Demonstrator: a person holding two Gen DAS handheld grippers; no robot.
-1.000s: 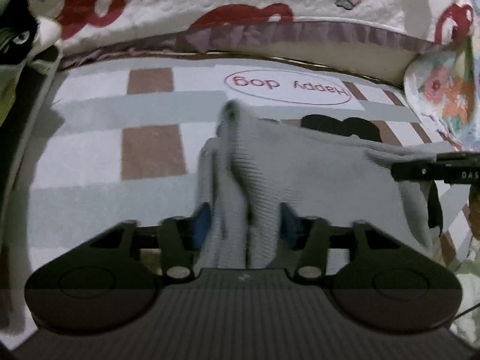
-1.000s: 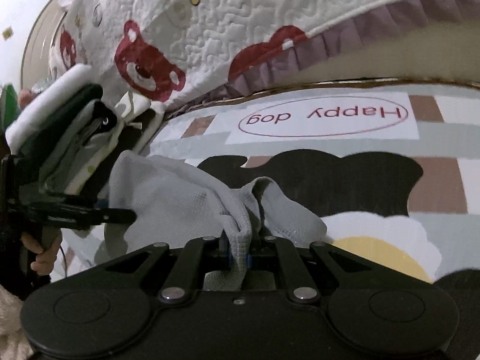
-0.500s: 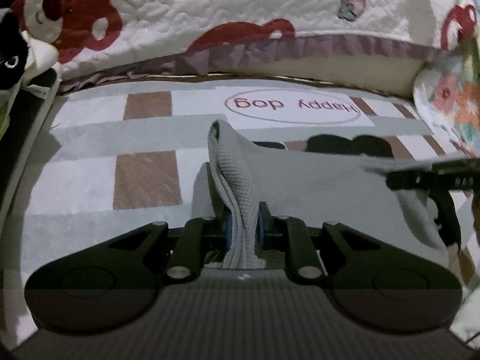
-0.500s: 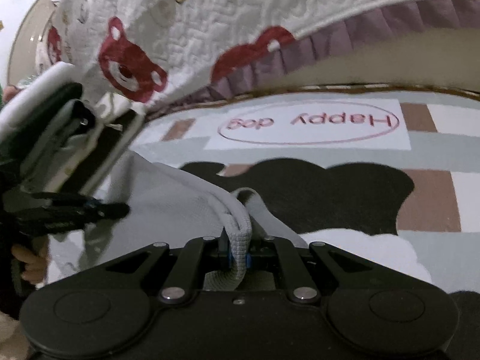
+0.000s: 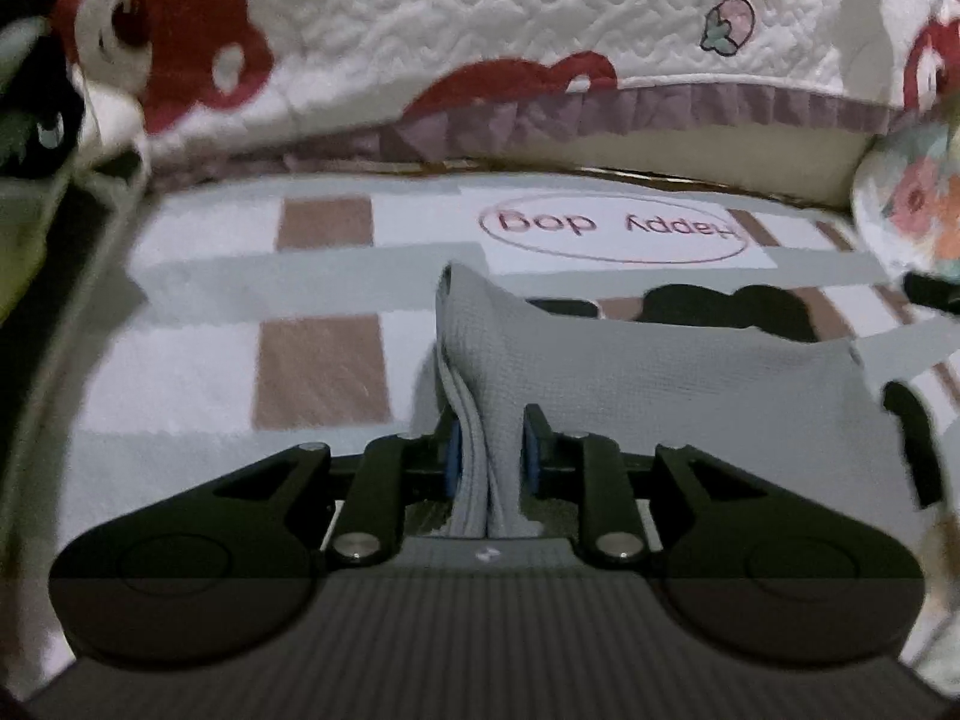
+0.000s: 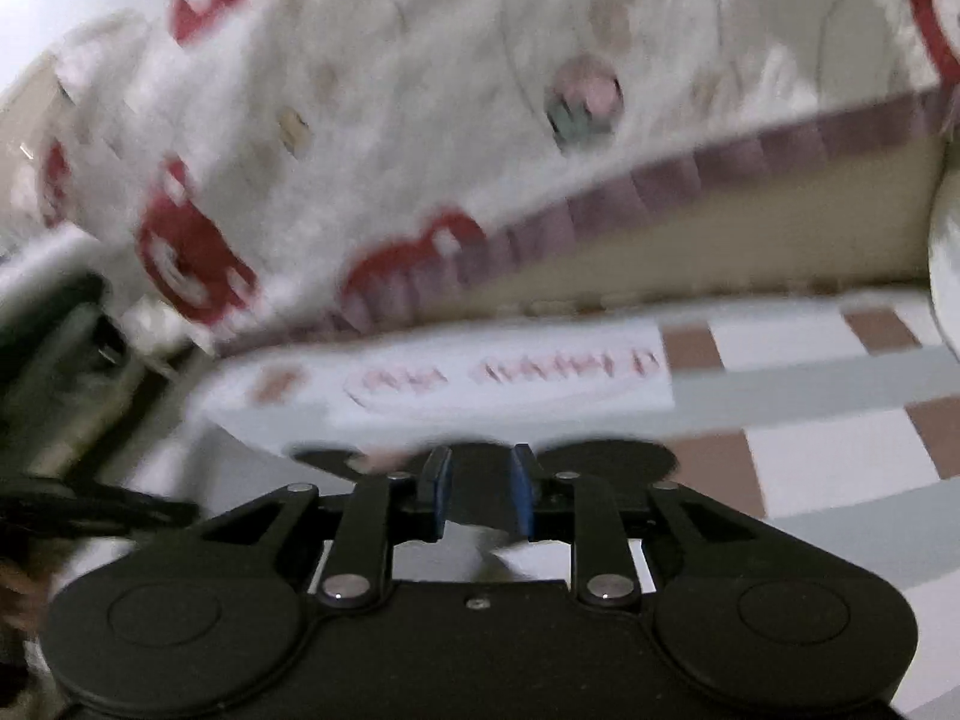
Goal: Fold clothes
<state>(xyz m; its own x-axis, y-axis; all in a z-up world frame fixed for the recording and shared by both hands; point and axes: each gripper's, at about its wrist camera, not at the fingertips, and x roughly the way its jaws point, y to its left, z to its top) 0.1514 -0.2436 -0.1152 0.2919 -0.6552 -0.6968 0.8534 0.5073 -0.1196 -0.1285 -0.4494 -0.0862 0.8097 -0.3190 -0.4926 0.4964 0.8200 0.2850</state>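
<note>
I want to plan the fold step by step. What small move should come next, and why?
Probably let the left gripper release too. The right gripper is opening with nothing between its pads, while the grey cloth stands bunched between the left pads as they open, its far side already down on the mat.

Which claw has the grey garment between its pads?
The left claw: folded grey knit garment sits between its blue pads as it opens. The right claw, also opening, has nothing between its pads.

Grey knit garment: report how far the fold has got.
Done: the right claw has nothing between its opening jaws. In hand: the left claw, jaws opening, has a bunched edge of the grey waffle-knit garment between its pads. Left: it lies rumpled on the checked mat, not yet folded flat.
</note>
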